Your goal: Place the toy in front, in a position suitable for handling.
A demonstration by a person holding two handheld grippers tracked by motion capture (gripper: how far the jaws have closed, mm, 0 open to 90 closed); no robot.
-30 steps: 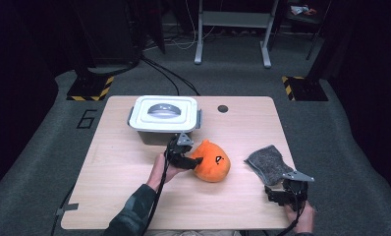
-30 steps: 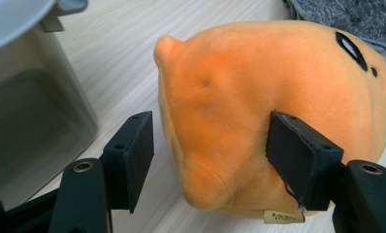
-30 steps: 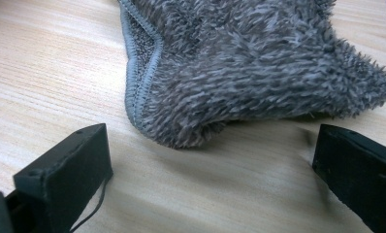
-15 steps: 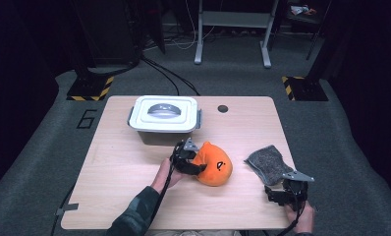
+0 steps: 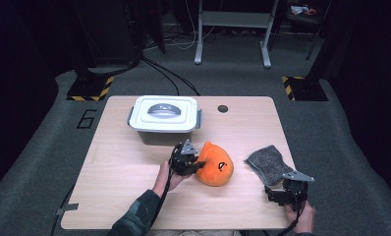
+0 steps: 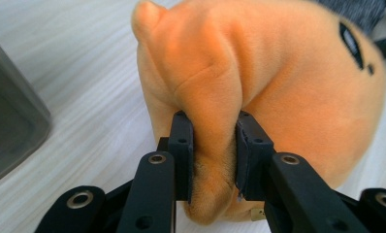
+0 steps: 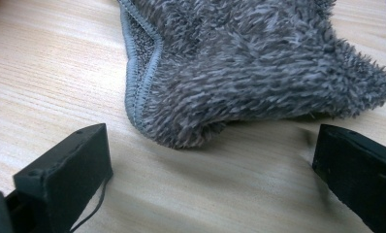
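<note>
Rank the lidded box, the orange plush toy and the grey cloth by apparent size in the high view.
1. lidded box
2. orange plush toy and grey cloth: look about alike, so no ranking between them.

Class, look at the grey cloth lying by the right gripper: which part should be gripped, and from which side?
Probably the grey cloth at its near raised fold, approached low from the table's front edge, where the open right gripper faces it; that lifted edge gives the jaws something to pinch.

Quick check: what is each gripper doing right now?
Left gripper: just closed, pinching a fold of the orange plush toy.
Right gripper: open, before the grey cloth.
</note>
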